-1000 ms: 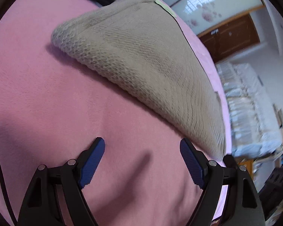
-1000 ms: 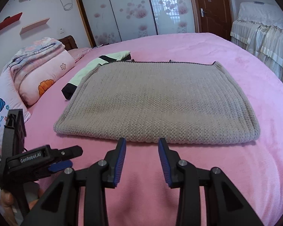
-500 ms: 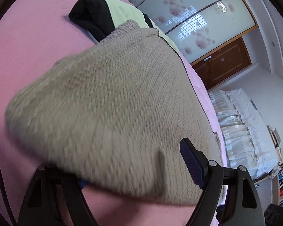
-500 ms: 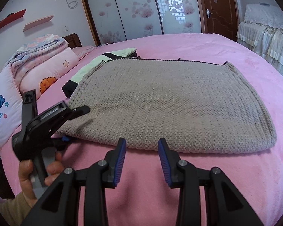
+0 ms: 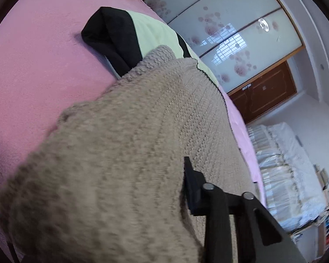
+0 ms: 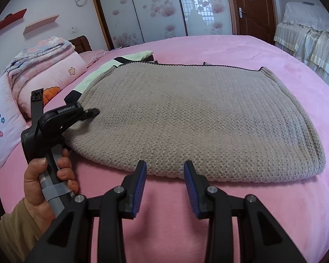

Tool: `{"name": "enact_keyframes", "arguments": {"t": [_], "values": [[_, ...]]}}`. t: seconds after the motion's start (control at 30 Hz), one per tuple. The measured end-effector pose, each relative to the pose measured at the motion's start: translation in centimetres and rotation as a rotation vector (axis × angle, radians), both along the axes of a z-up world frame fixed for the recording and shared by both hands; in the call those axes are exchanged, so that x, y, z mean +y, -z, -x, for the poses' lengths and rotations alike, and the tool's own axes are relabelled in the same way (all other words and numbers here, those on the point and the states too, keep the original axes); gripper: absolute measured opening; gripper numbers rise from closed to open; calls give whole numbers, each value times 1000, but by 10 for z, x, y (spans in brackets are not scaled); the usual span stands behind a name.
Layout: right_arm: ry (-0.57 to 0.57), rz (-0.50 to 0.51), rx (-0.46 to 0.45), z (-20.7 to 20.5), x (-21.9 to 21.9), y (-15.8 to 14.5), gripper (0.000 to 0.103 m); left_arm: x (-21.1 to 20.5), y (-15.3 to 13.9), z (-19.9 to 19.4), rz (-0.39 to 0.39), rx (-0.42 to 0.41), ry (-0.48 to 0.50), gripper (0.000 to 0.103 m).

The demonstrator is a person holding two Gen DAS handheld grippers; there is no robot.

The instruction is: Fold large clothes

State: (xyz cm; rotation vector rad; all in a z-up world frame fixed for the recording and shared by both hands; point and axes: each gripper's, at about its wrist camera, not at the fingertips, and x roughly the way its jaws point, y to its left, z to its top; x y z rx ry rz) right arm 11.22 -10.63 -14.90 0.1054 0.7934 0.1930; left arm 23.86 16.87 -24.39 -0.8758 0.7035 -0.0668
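A beige knitted sweater point(image 6: 193, 118) lies folded and flat on the pink bedspread point(image 6: 230, 50), its long near edge facing the right wrist camera and its far edge trimmed with a thin dark line. At the sweater's near left corner the left gripper point(image 6: 88, 114) reaches in over the knit, held by the person's left hand point(image 6: 48, 182), whose sleeve is cut off by the frame's edge. Its jaws are closing with the corner of the sweater between them, but whether the pads already press on the cloth is hard to make out: in the left wrist view the knit bulges up close and blurred, filling the lower left and hiding one finger entirely, so only the right-hand black finger point(image 5: 193, 188) shows, sunk against the fabric. The right gripper point(image 6: 164, 182) hovers just in front of the middle of the near edge, its blue pads apart with nothing between them, over bare bedspread. Beyond the sweater's far left corner a pale green and black garment point(image 6: 111, 65) lies partly tucked under it, its full shape hidden. Folded quilts and pillows point(image 6: 43, 65) are stacked at the far left, partly cut off.
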Motion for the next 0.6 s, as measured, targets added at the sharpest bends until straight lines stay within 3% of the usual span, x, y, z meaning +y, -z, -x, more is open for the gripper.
{"name": "enact_keyframes", "arguments": {"t": [0.07, 0.23, 0.5, 0.6], "values": [[-2, 10, 6, -3, 0, 1, 30, 0, -4, 6, -3, -12, -10, 20], [-6, 52, -2, -19, 4, -6, 11, -22, -39, 20, -178, -85, -23, 19], [26, 174, -106, -102, 14, -12, 6, -37, -76, 30, -275, -139, -37, 19], [30, 150, -6, -137, 9, 15, 6, -41, -86, 29, -303, -153, -32, 19]]}}
